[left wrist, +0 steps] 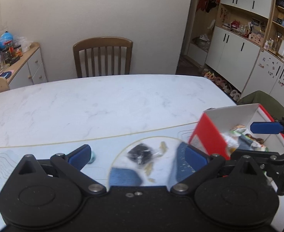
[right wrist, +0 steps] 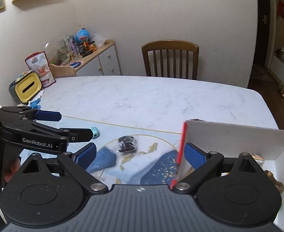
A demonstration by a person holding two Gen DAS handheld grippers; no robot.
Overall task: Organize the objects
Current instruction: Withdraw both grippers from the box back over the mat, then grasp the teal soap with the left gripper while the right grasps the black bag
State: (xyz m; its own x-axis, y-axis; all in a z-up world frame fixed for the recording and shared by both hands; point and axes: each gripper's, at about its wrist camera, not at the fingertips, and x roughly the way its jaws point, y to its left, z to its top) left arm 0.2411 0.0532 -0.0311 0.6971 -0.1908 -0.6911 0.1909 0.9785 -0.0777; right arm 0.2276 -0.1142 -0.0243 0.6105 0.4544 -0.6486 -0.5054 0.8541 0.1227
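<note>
Black wrapped packet (right wrist: 127, 144) lies on the desk (right wrist: 142, 100) ahead, between both spread, empty grippers, left gripper (left wrist: 138, 155) nearer, red box (right wrist: 238, 141) rightward.

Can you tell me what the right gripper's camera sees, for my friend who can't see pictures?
The open right gripper hangs over a white marble table, one finger inside a red and white box. A small dark packet lies on a blue placemat ahead. The open left gripper reaches in from the left, near a small teal object.
</note>
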